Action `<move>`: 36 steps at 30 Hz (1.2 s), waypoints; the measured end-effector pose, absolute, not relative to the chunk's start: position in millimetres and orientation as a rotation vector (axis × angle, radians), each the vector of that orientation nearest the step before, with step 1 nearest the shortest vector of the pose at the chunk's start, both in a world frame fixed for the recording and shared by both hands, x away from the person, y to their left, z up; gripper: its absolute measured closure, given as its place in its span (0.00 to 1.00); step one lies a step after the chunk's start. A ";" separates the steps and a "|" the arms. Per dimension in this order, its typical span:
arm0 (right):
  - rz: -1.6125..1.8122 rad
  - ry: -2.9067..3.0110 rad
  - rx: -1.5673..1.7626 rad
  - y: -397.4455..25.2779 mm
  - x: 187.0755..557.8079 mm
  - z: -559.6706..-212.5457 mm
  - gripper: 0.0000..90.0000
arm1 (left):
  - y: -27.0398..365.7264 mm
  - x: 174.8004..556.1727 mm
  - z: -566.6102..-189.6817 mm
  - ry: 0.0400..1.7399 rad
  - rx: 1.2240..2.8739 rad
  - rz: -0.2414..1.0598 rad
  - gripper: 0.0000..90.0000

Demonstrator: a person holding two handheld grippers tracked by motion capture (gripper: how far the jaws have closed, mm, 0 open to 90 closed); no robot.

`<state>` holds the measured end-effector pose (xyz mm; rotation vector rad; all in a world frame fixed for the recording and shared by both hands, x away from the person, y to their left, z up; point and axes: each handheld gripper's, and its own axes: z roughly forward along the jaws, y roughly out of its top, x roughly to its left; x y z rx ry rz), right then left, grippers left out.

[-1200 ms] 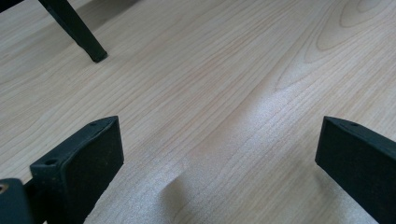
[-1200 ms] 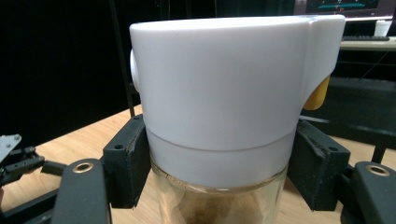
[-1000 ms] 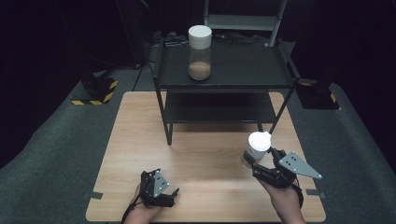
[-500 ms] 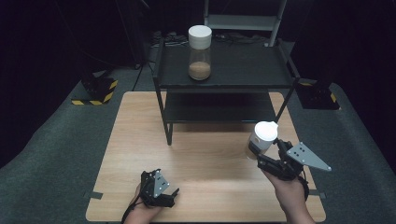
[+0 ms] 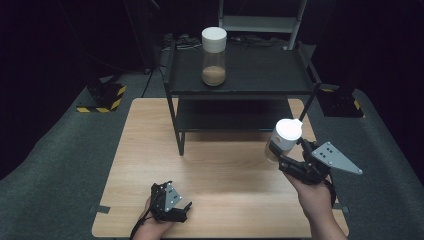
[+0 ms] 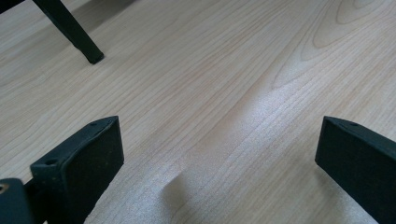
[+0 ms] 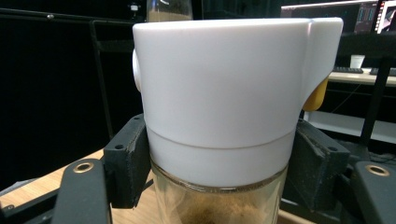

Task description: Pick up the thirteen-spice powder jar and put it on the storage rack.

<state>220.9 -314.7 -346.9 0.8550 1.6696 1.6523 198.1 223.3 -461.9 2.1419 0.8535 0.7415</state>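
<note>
Glass jar [image 5: 283,141] clamped in the right gripper [image 5: 295,162] jaws hovers before the shelf [image 5: 250,80], next needing a lift beside its twin [image 5: 214,55]; left gripper [image 5: 167,202] jaws gape.

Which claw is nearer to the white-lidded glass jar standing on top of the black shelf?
The right claw, holding another jar beside the shelf's right front leg. The left claw rests at the table's near edge, farther from the white-lidded glass jar.

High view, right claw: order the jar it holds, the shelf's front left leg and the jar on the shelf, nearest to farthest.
1. Held jar, in the right claw.
2. Shelf's front left leg, off to its left.
3. Jar on the shelf, up at the back.
</note>
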 end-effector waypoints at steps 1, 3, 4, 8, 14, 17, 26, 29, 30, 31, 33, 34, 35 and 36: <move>1.652 1.668 0.853 -314.6 221.0 -345.2 0.33 | 223.3 198.0 -462.2 0.855 2.138 0.741 0.01; 1.650 1.664 0.848 -314.3 221.5 -341.9 0.33 | 223.4 197.9 -462.4 0.858 2.136 0.739 0.02; 1.649 1.662 0.845 -314.2 221.7 -340.1 0.33 | 223.5 197.9 -462.4 0.858 2.136 0.739 0.02; 1.650 1.655 0.839 -313.6 222.6 -333.8 0.33 | 223.6 198.0 -462.1 0.855 2.139 0.739 0.01; 1.650 1.642 0.821 -312.3 224.3 -320.8 0.33 | 224.9 198.5 -462.6 0.856 2.132 0.730 0.01; 1.648 1.633 0.815 -311.1 224.3 -314.0 0.33 | 225.0 198.5 -462.6 0.856 2.132 0.729 0.02; 1.664 1.606 0.796 -307.6 228.4 -295.3 0.33 | 225.0 198.7 -462.3 0.849 2.136 0.730 0.02; 1.664 1.597 0.785 -305.5 231.3 -286.4 0.33 | 225.2 198.5 -462.5 0.849 2.135 0.729 0.01; 1.664 1.595 0.784 -304.5 231.8 -283.8 0.33 | 225.3 198.5 -462.4 0.849 2.135 0.729 0.01; 1.659 1.592 0.777 -303.5 232.5 -281.4 0.33 | 225.4 198.5 -462.4 0.849 2.135 0.728 0.01; 1.657 1.583 0.771 -301.7 234.1 -276.8 0.33 | 225.4 198.5 -462.4 0.850 2.135 0.727 0.01; 1.657 1.583 0.771 -301.7 234.1 -276.8 0.33 | 225.4 198.5 -462.3 0.851 2.135 0.726 0.01; 1.660 1.581 0.771 -301.3 235.2 -274.3 0.33 | 225.5 198.6 -462.3 0.851 2.135 0.726 0.01; 1.665 1.579 0.770 -300.7 237.0 -271.3 0.33 | 225.6 198.6 -462.3 0.851 2.134 0.725 0.01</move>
